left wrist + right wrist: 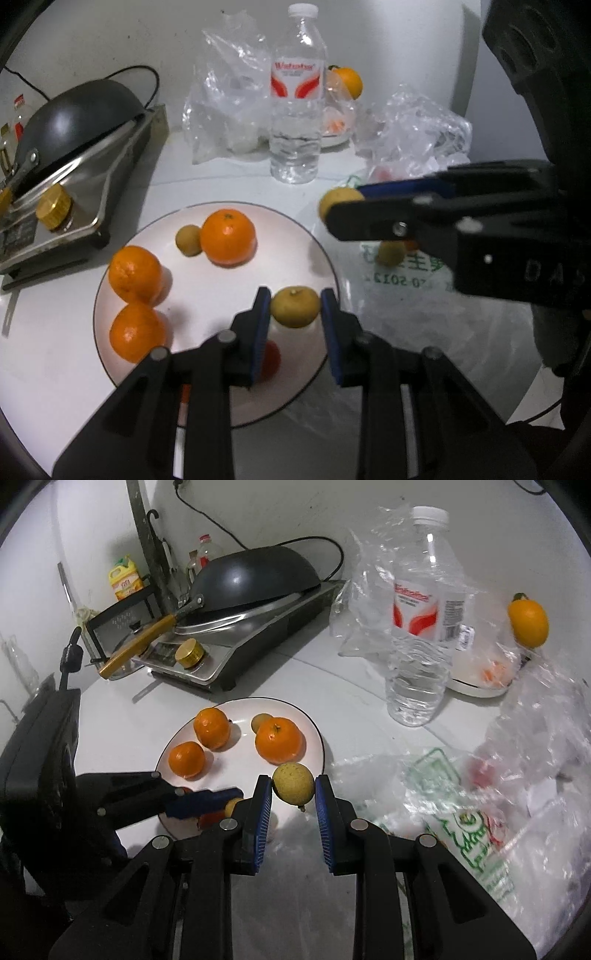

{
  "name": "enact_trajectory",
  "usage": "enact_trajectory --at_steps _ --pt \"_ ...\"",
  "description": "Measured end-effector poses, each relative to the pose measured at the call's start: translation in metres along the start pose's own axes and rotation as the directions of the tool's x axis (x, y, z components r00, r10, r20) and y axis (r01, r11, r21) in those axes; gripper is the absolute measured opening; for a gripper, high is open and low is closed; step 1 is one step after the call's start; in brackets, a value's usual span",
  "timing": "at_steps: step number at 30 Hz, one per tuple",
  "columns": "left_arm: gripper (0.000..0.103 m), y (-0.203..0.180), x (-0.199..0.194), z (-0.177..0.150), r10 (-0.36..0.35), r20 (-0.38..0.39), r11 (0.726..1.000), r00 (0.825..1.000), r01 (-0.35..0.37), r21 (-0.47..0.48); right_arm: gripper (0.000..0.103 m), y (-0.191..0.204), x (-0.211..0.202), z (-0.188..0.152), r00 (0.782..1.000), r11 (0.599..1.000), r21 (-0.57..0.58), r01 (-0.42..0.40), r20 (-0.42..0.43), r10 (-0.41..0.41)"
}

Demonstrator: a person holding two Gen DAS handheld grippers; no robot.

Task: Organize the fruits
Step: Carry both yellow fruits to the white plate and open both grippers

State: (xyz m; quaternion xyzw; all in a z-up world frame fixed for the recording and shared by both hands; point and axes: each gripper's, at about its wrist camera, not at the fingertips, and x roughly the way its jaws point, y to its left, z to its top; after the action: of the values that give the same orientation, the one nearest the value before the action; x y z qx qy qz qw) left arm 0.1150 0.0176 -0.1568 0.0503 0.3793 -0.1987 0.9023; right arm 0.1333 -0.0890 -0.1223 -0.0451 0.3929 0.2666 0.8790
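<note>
Fruits ride in both your tongs: the left gripper (294, 308) clamps a yellow-green citrus (295, 306) over the plate (221, 398); the right gripper (293, 794) clamps another yellow fruit (293, 783) just beyond its rim. Beyond sit three oranges (228, 237). You seem mid-delivery; next, lower and release onto bare plate.

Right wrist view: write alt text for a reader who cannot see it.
The right gripper pinches a small yellow-green fruit at the near edge of a white plate holding three oranges. The left gripper, at left, holds another small fruit; a water bottle stands behind.
</note>
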Motion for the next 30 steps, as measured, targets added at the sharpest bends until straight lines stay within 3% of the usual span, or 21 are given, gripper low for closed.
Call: enact_trajectory --at_steps 9,16,30 --pt "0.028 0.010 0.013 0.003 -0.039 -0.038 0.999 0.998 0.038 -0.032 0.026 0.009 0.043 0.009 0.997 0.999 -0.030 -0.030 -0.066 0.028" --pt "0.029 0.013 0.015 0.005 -0.059 -0.046 0.998 0.997 0.057 -0.039 0.026 0.009 0.065 0.007 0.991 0.998 -0.060 -0.001 -0.132 -0.007" --pt "0.030 0.022 0.016 0.001 -0.053 -0.058 0.997 0.997 0.050 -0.057 0.026 0.011 0.064 0.006 0.987 0.996 -0.067 0.051 -0.149 -0.061"
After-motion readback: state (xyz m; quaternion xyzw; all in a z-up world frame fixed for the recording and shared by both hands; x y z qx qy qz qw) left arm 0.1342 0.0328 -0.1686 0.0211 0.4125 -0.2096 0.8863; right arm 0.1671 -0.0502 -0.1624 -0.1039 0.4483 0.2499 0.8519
